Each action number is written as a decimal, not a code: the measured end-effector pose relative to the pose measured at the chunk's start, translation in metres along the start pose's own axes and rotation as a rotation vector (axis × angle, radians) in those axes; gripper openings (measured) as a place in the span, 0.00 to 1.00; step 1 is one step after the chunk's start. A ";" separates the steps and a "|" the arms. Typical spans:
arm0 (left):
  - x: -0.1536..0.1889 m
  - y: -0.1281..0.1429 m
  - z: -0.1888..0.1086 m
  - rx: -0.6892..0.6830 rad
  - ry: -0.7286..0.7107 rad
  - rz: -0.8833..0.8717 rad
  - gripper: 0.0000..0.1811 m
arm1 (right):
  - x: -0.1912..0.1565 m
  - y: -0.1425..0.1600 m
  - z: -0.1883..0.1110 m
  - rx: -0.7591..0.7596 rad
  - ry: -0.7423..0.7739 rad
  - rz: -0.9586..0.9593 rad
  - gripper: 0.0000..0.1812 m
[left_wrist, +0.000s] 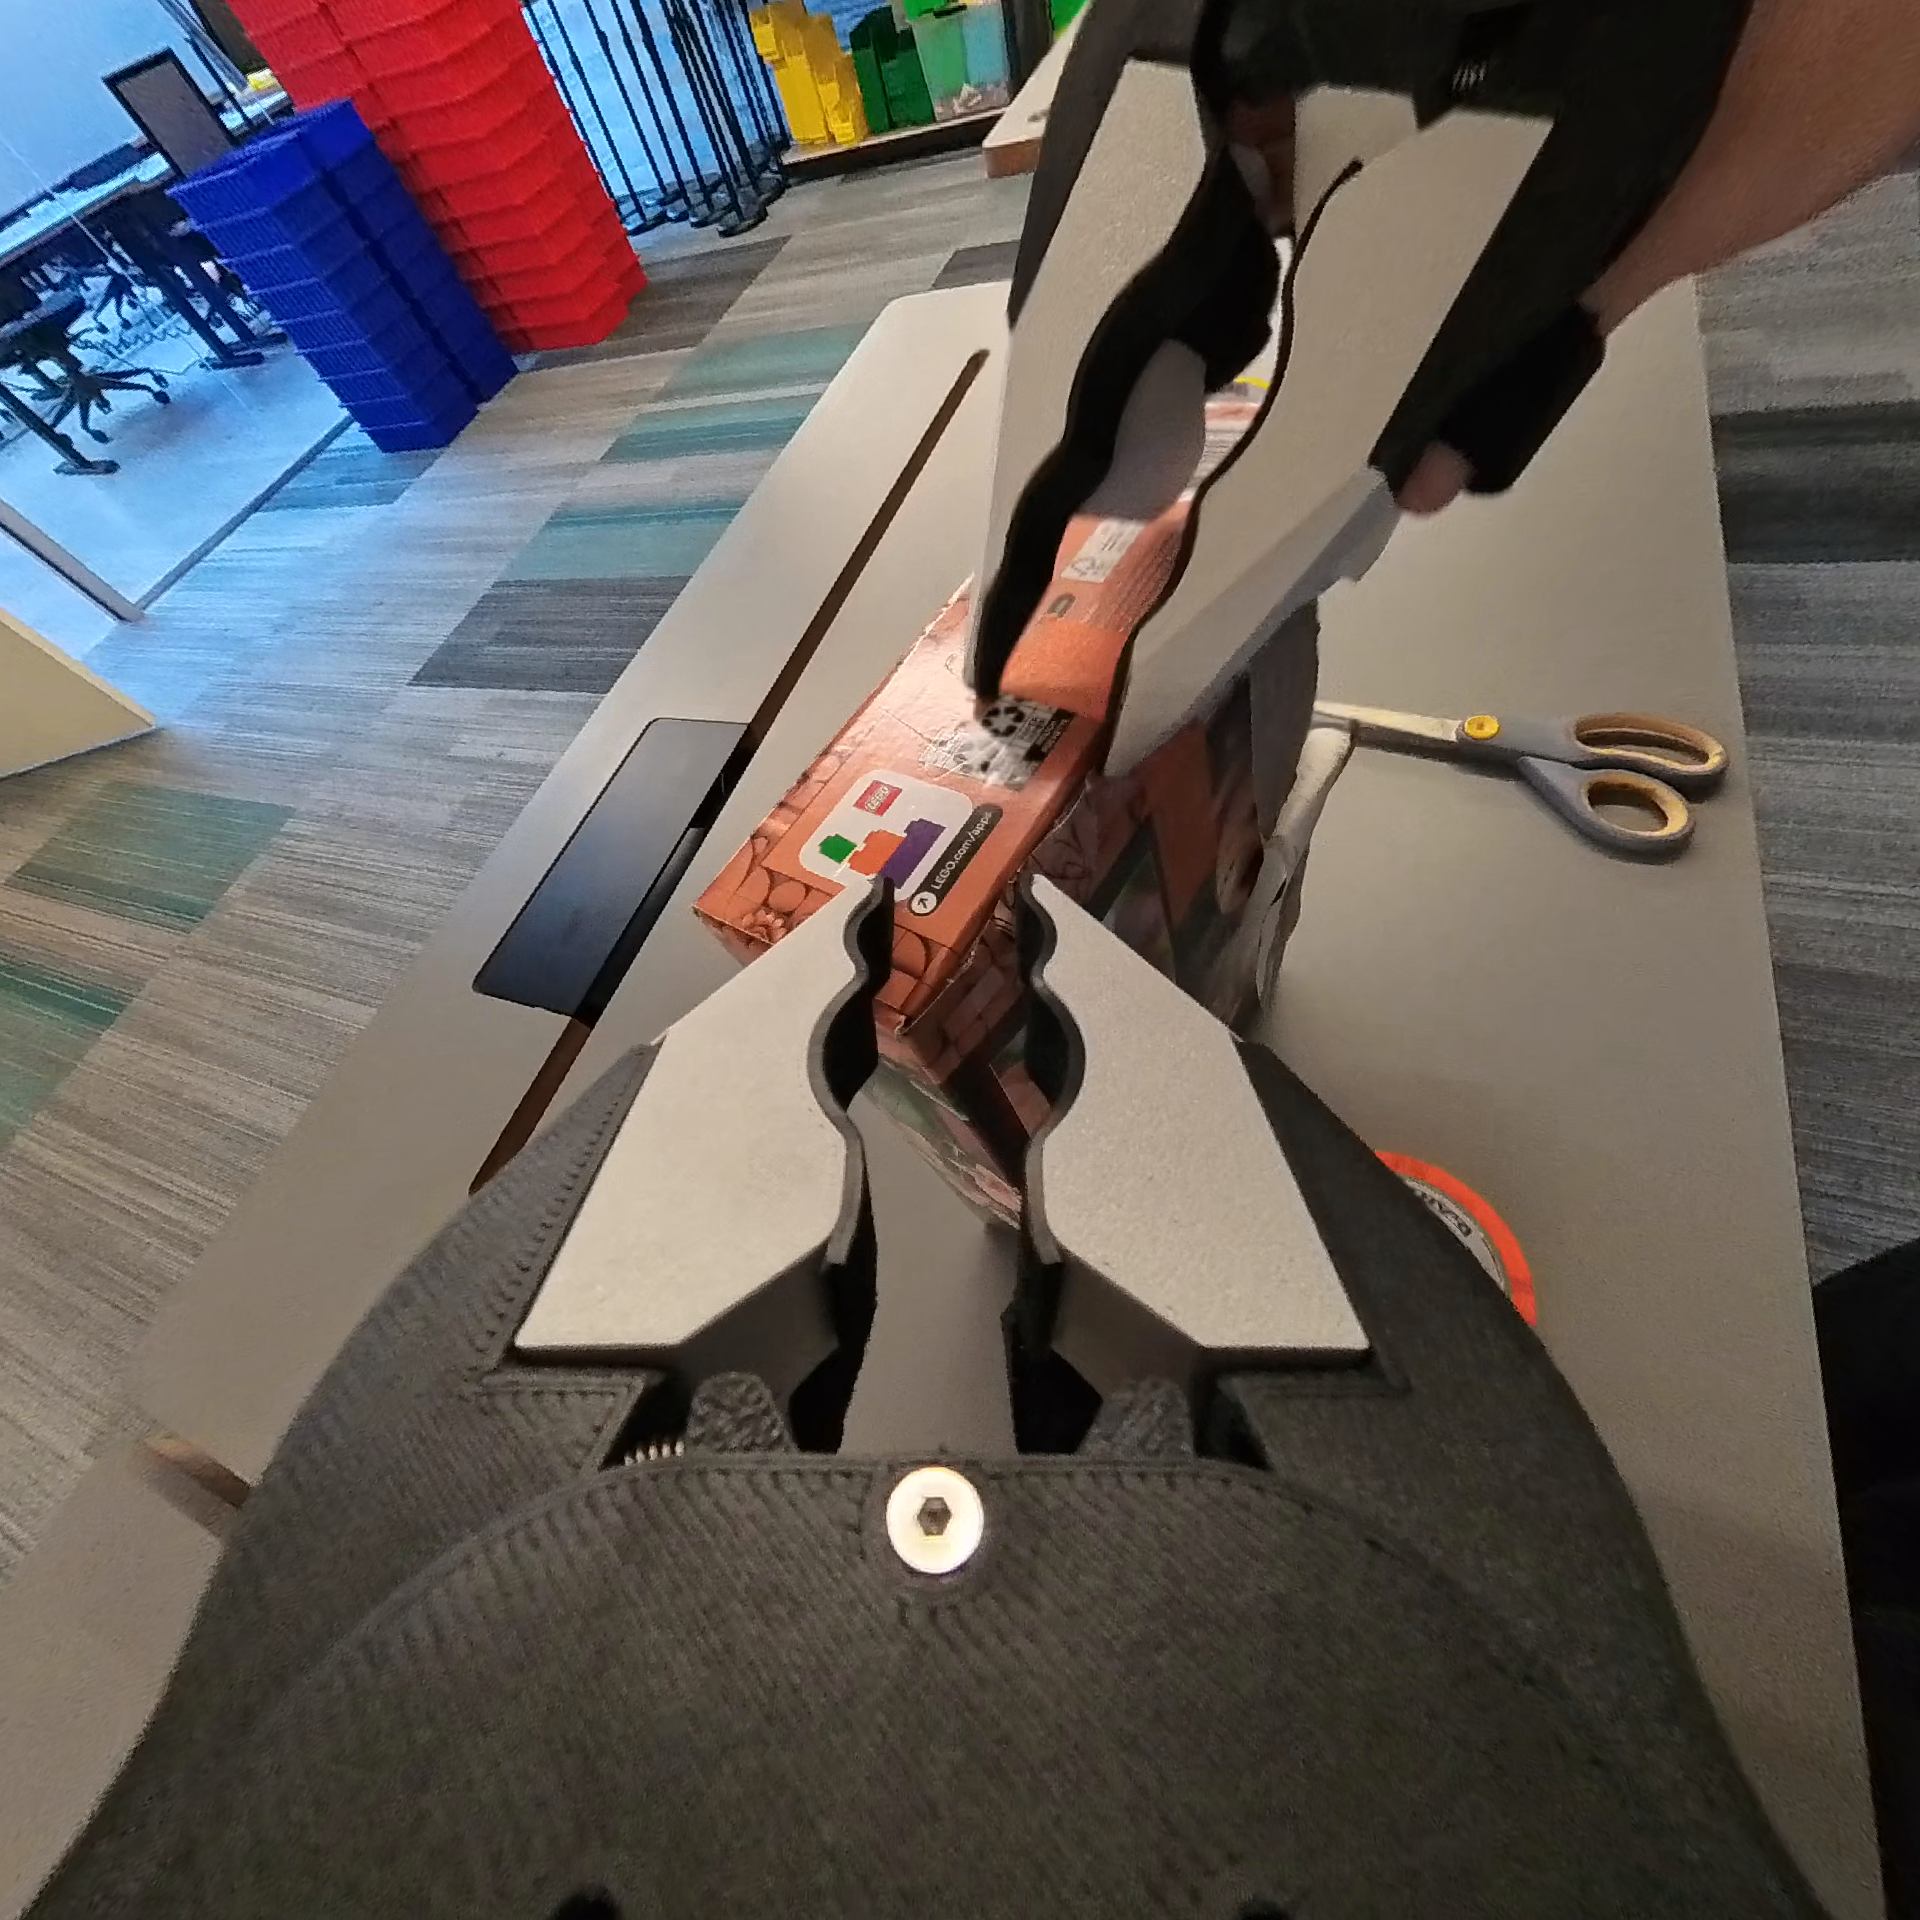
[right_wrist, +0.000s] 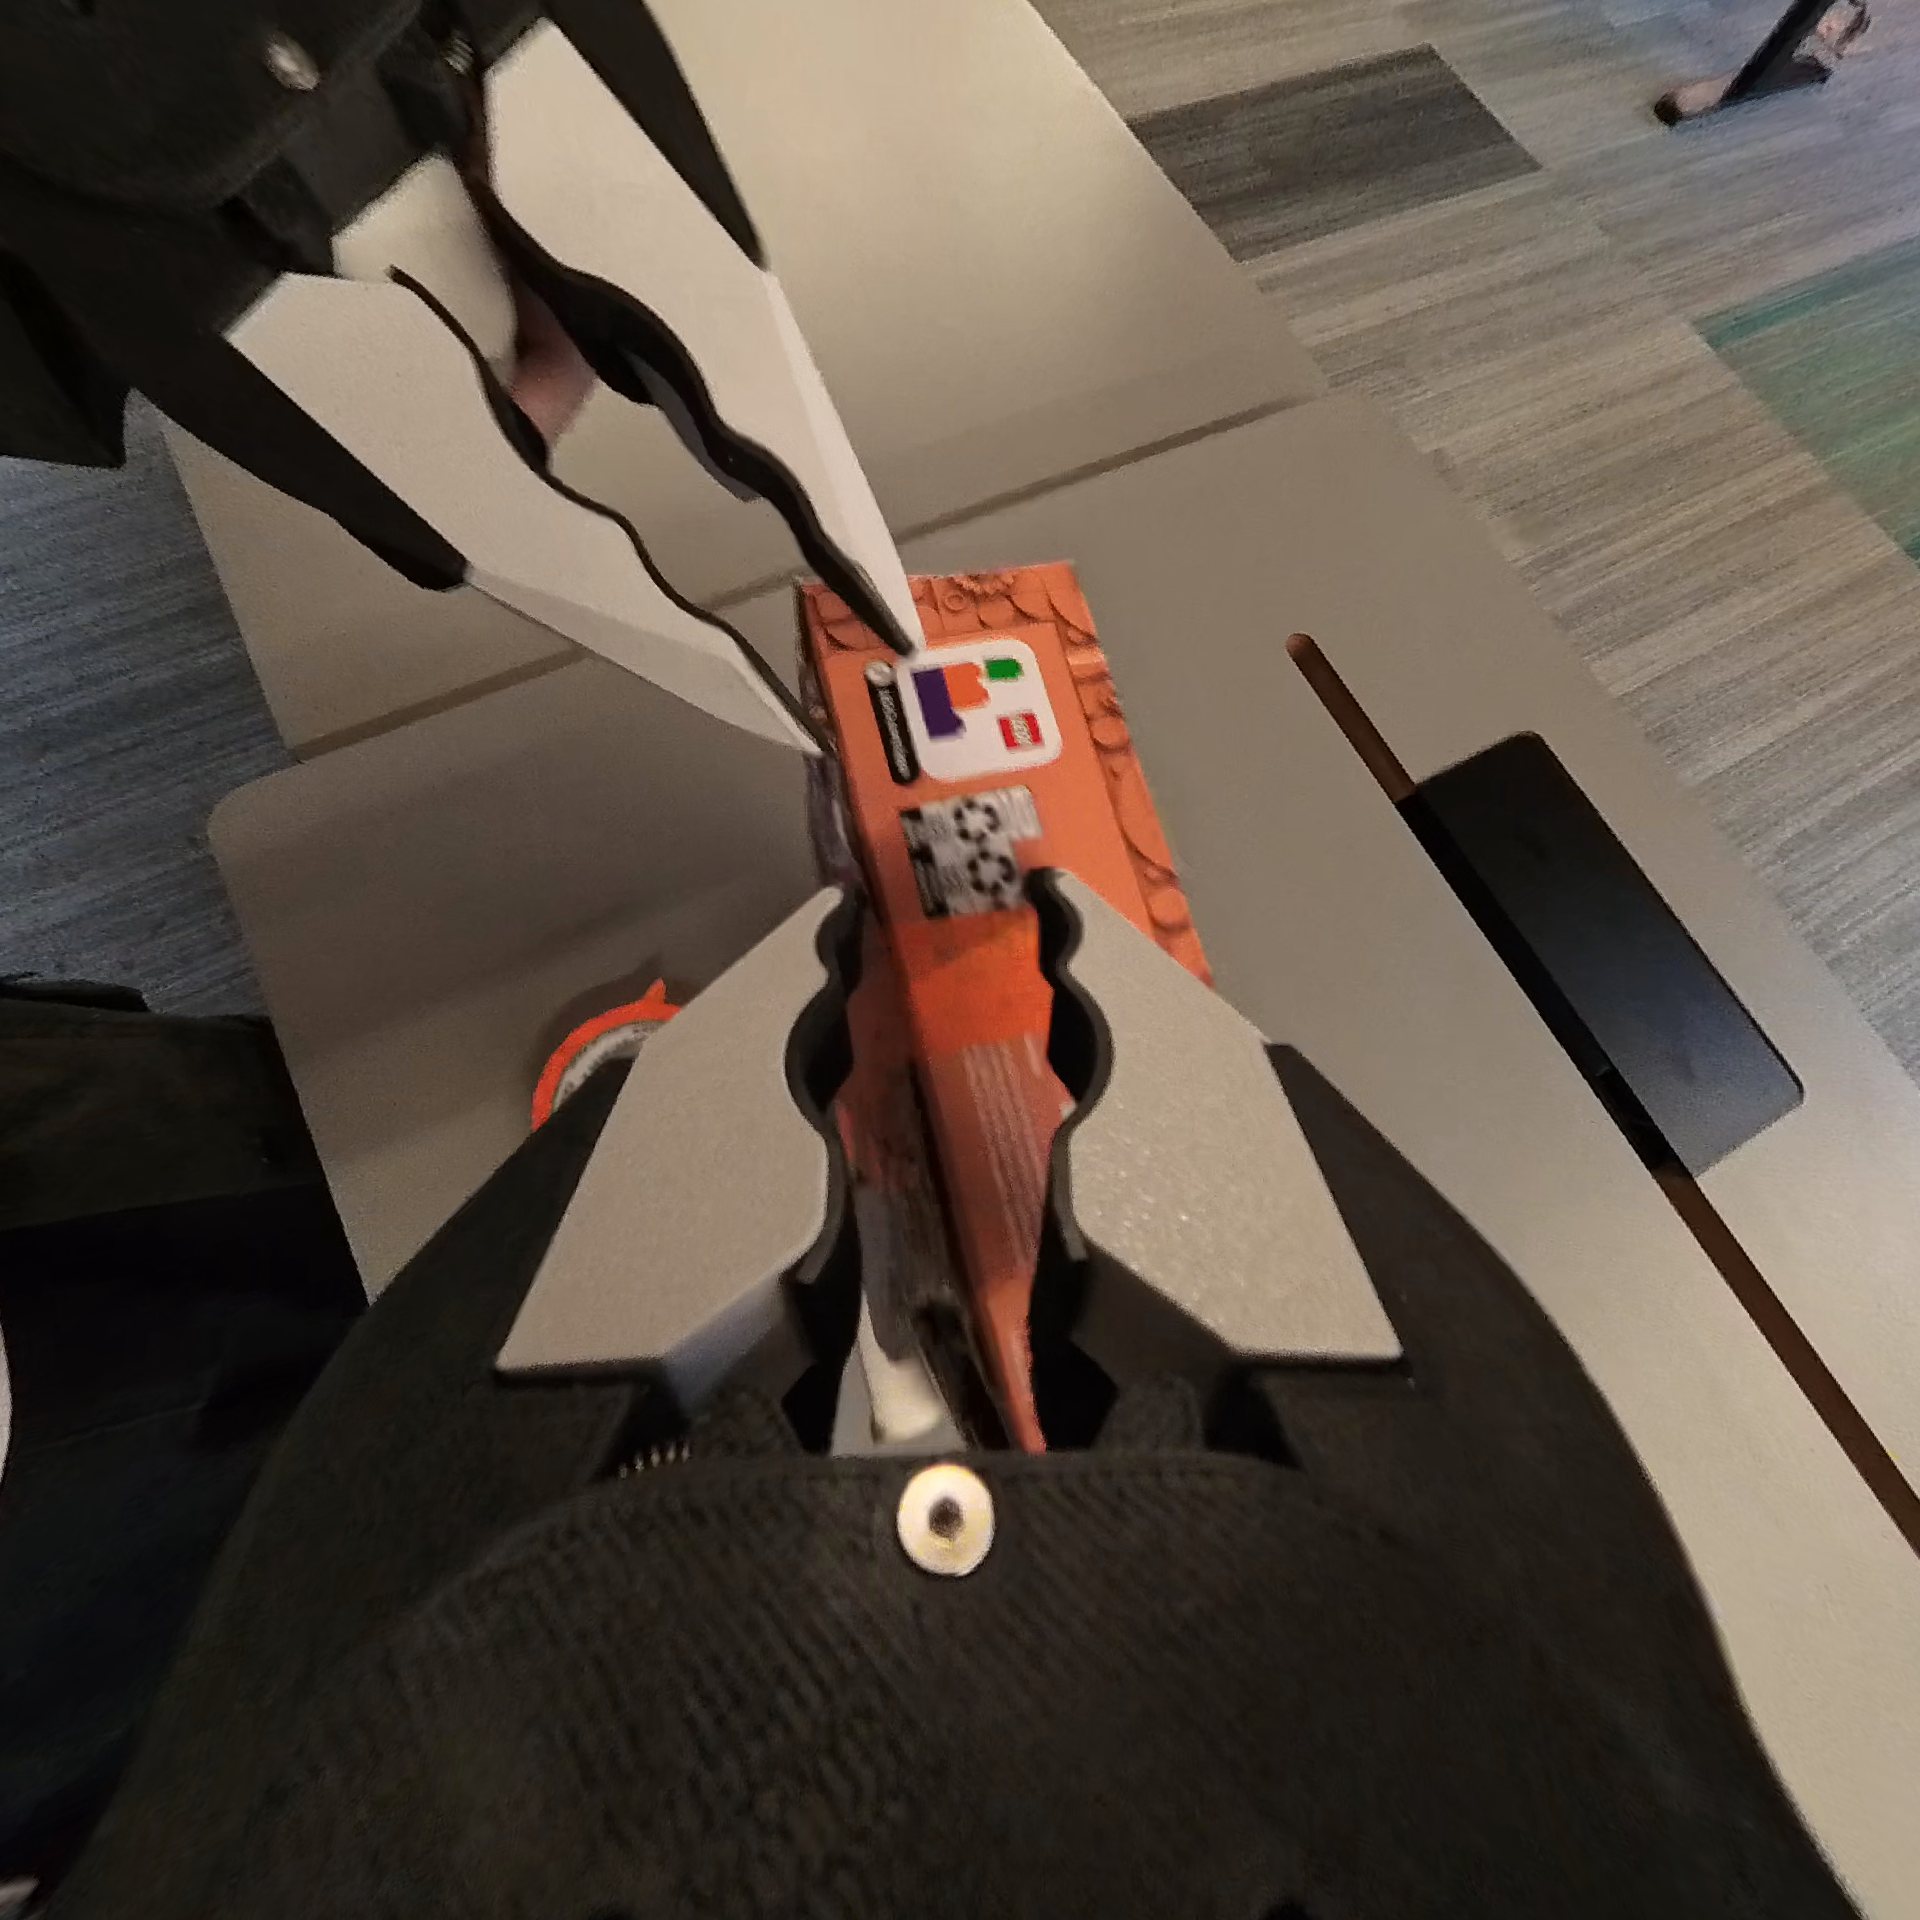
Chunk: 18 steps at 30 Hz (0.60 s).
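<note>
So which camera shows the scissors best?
The left wrist view. The scissors lie flat on the table, right of the box, with both handle loops in plain sight and only the blade tips hidden behind the box. The right wrist view does not show them at all.

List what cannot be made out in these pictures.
- Tape roll: left wrist view, mostly behind the left gripper.
- Scissors tips: same view, behind the box.
- Box's lower end: right wrist view, blurred, between the right gripper fingers.
</note>
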<state>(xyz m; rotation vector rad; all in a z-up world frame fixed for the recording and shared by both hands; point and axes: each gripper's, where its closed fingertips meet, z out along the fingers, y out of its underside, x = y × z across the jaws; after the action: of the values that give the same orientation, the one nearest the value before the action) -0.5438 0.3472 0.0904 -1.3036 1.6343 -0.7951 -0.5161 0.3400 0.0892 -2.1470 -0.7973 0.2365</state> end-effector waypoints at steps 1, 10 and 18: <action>-0.001 0.000 0.000 0.002 0.000 0.000 0.12 | 0.007 0.004 -0.006 -0.021 0.011 0.033 0.22; -0.012 0.002 0.001 -0.023 -0.019 0.152 0.10 | 0.032 0.067 -0.093 0.189 0.104 0.286 0.23; -0.027 0.005 -0.005 -0.040 -0.051 0.016 0.17 | 0.008 0.093 -0.104 0.309 0.131 0.401 0.28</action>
<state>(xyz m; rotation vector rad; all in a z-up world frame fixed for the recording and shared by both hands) -0.5488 0.3742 0.0947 -1.3259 1.6259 -0.7176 -0.4237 0.2352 0.0882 -1.9832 -0.2301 0.3939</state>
